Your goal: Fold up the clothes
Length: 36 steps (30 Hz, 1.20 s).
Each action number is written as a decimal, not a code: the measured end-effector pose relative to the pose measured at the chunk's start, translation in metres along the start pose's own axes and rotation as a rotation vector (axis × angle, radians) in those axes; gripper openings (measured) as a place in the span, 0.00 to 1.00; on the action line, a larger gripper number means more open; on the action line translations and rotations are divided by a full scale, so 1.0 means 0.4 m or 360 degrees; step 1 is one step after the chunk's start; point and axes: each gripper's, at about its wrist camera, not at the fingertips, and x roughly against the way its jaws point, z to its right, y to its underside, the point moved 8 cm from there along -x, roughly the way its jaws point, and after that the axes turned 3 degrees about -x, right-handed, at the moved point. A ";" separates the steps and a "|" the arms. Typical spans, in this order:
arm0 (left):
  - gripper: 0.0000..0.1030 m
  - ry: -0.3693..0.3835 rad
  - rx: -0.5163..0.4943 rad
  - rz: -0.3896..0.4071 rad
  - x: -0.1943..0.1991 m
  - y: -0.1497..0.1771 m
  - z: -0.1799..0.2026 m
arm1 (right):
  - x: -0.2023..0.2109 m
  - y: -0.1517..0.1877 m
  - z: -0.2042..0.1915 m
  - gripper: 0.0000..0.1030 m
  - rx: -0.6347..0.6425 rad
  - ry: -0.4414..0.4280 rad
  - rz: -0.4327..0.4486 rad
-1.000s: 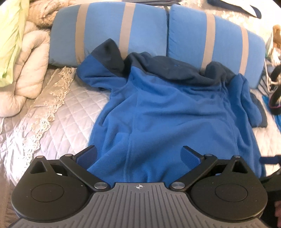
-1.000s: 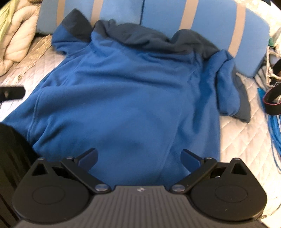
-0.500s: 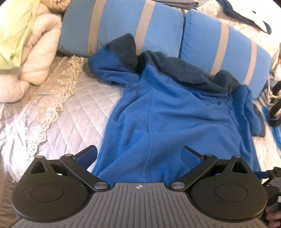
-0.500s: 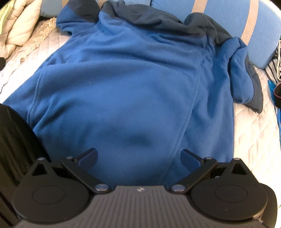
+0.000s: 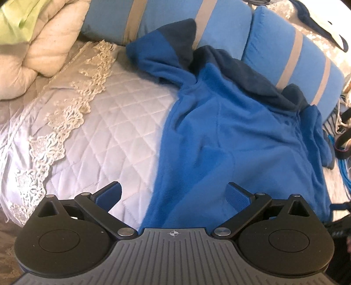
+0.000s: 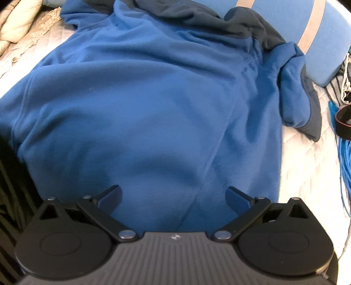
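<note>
We held the left tool [image 5: 174,195] with its two fingers spread wide apart and nothing between them, low over the near edge of the bed [image 5: 114,122]. Its left finger [image 5: 109,194] hung above the pale quilted bedspread, while its right finger [image 5: 238,195] hung above the blue fleece top [image 5: 237,136], so the top's left side edge ran between them. We could not tell whether either finger touched the cloth.

We held the right tool [image 6: 173,195] likewise spread apart and empty, both of its fingers over the lower body of the fleece top [image 6: 153,98], near its hem.

The top lay spread along the bed, hem toward us and dark navy collar away from us, at the head of the bed. The collar and shoulders rested against two light blue pillows [image 5: 166,19] with tan stripes. One sleeve, with a navy patch, pointed up against the left pillow; the other sleeve [image 6: 294,87] was bunched and folded over near the right edge of the bed, just below the right pillow [image 6: 322,39]. The body of the top was rumpled, with soft creases along its seams.

A cream lace trim [image 5: 72,92] crossed the bedspread toward the far left corner, where a cream quilt [image 5: 41,43] was piled. A blue cord [image 6: 343,157] lay along the bed's right edge.
</note>
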 end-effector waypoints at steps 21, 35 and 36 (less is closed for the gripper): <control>1.00 0.0444 0.0063 0.0044 -0.052 0.050 -0.088 | 0.155 -0.064 0.475 1.00 -0.0438 -0.0464 0.0634; 0.82 0.0819 0.0726 -0.0215 -0.130 0.135 -0.206 | 0.172 0.056 0.572 1.00 -0.0640 -0.0523 0.0653; 0.79 0.0841 0.0783 -0.0236 -0.136 0.142 -0.216 | 0.171 0.060 0.575 1.00 -0.0649 -0.0521 0.0652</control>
